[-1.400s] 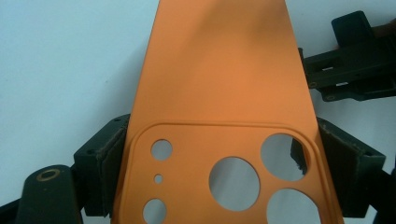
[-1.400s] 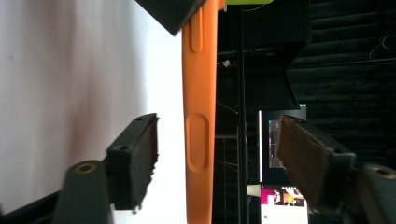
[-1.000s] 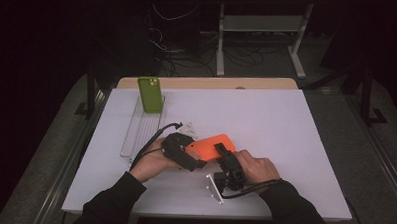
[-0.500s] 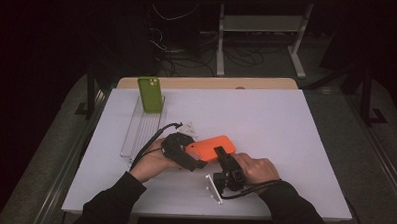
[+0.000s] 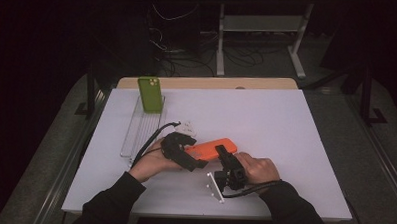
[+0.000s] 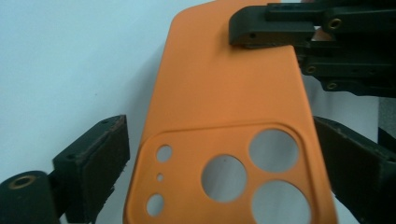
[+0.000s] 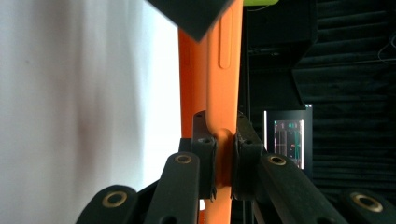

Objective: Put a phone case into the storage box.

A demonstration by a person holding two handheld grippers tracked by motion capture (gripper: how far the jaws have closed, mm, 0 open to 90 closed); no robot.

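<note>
- My right tongs pinch the orange case by one thin edge. The jaws have just been closing on it, and now they press it from both sides.
- My left tongs are spread wide. Their jaws have just been opening.
- The end of the case with the round holes sits between my left jaws. There is a gap at the left jaw. At the other jaw I cannot tell.
- From above, the case lies between my two hands, just over the white table.
- A green case stands far off past my left tongs.
</note>
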